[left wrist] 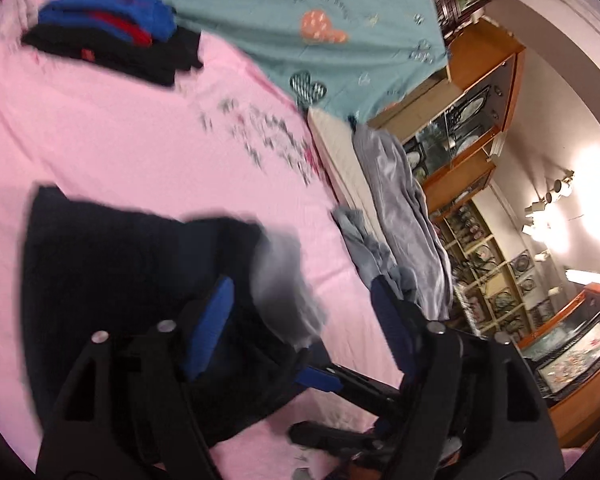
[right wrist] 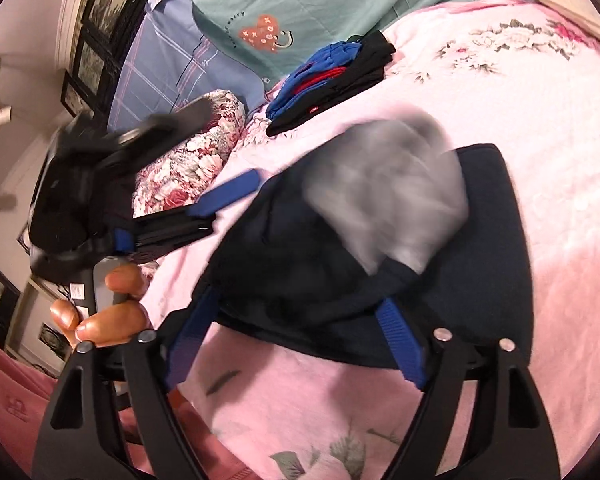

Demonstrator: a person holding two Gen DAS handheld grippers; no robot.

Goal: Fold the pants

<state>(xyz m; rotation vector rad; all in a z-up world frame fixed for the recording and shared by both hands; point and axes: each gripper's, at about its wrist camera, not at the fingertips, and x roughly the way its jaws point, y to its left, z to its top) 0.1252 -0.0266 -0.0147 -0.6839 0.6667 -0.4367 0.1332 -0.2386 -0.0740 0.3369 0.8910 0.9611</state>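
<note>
A dark navy fabric pair of pants (right wrist: 380, 264), with a blurred grey patch on top, is seen at centre frame on the pink floral bed sheet (right wrist: 520, 92). The right tool (right wrist: 296, 344) is spread wide over its near edge, gripping nothing. The left tool (left wrist: 304, 312) is likewise held wide at lower centre.

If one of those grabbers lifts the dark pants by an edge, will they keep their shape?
Probably not. The dark pants lie soft and lumpy on the pink bedspread, so they would likely droop and unfold. The grey patch is too blurred to judge.
</note>
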